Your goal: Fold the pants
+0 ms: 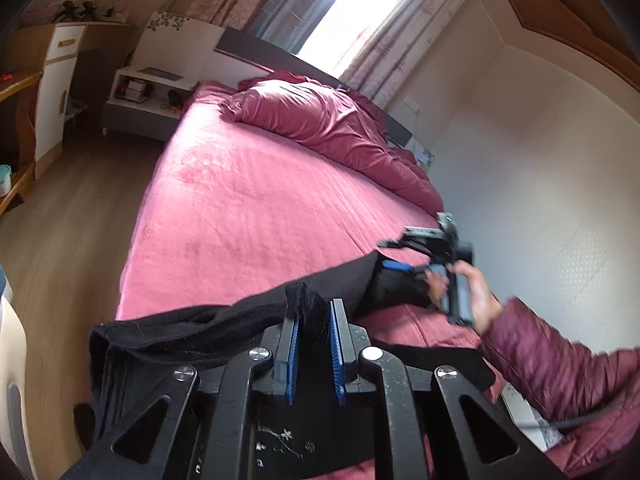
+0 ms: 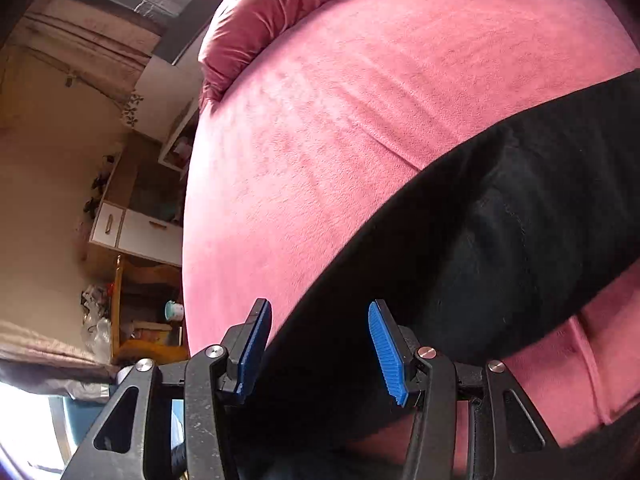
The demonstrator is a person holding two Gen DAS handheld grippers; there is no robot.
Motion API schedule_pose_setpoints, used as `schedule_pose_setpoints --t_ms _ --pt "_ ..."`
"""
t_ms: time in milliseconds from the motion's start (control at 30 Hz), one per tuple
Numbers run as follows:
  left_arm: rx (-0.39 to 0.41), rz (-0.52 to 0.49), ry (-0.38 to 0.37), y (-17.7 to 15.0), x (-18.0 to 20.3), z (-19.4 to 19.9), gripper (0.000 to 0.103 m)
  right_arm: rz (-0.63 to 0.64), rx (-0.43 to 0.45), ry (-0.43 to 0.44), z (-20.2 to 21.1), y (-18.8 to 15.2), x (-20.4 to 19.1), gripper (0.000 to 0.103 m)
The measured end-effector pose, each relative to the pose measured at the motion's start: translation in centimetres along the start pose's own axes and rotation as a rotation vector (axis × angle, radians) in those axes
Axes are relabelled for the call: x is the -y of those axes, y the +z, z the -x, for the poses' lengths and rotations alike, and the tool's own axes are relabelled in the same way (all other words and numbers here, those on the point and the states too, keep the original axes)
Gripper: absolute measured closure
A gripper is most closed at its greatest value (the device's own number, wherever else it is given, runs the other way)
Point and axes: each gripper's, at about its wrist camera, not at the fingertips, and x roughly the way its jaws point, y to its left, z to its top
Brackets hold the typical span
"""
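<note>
1. I am seeing no readable brand, label or writing anywhere.
2. I am counting one pair of black pants (image 1: 224,320), lying along the near edge of the pink bed (image 1: 248,184), and one rumpled quilt (image 1: 320,120) at its head.
3. My left gripper (image 1: 314,316) is pinching a raised fold of the pants between nearly closed blue pads.
4. My right gripper (image 2: 318,336) is hovering wide open over the pants (image 2: 460,248), gripping nothing.

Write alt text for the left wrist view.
The left gripper pinches a bunched fold of black fabric pants above a pink plush bed cover, while a hand in a maroon sleeve holds the right gripper at the pants' far end.
</note>
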Motion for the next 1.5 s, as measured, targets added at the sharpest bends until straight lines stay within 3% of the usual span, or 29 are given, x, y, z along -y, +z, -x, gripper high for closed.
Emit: schedule_pose_setpoints --t_ms 67,133,200,233,367,533,667,767,933,1100,1300,1500 --pt "-0.005 -0.01 -0.008 -0.2 0.0 0.2 0.09 0.004 -0.022 -0.062 -1.2 0.7 0.1 0.051" --pt "-0.008 -0.02 -0.026 -0.1 0.0 0.5 0.09 0.003 -0.04 -0.096 -2.3 0.9 1.3 0.058" --pt "-0.01 -0.033 -0.032 0.1 0.0 0.8 0.09 0.004 -0.04 -0.099 -2.5 1.0 2.0 0.089" --pt "-0.01 -0.033 -0.031 0.3 -0.1 0.9 0.09 0.01 -0.034 -0.091 -2.4 0.9 1.9 0.092" --pt "0.002 0.036 0.04 2.8 -2.6 0.2 0.09 0.078 -0.002 -0.068 -0.6 0.5 1.1 0.094" --pt "0.06 0.18 0.173 9.5 -8.5 -2.3 0.09 0.118 0.065 0.049 3.5 0.0 -1.4 0.094" --pt "0.076 0.202 0.249 13.1 -10.6 -4.2 0.09 0.186 0.133 0.153 7.6 -2.3 -2.5 0.094" --pt "0.089 0.183 0.257 13.6 -10.6 -4.4 0.09 0.234 0.157 0.197 10.3 -5.4 -2.1 0.094" --pt "0.086 0.168 0.234 10.5 -10.1 -2.7 0.09 0.265 0.126 0.225 11.9 -11.1 0.4 0.094" --pt "0.067 0.186 0.245 4.5 -9.8 0.2 0.09 0.278 0.059 0.183 10.4 -16.3 3.2 0.095" --pt "-0.026 0.3 0.267 -3.5 -11.3 1.5 0.09 0.269 -0.047 0.08 7.3 -20.7 6.6 0.095" --pt "-0.1 0.479 0.3 -9.3 -14.2 0.8 0.087 0.264 -0.096 0.006 4.8 -22.5 8.5 0.096"
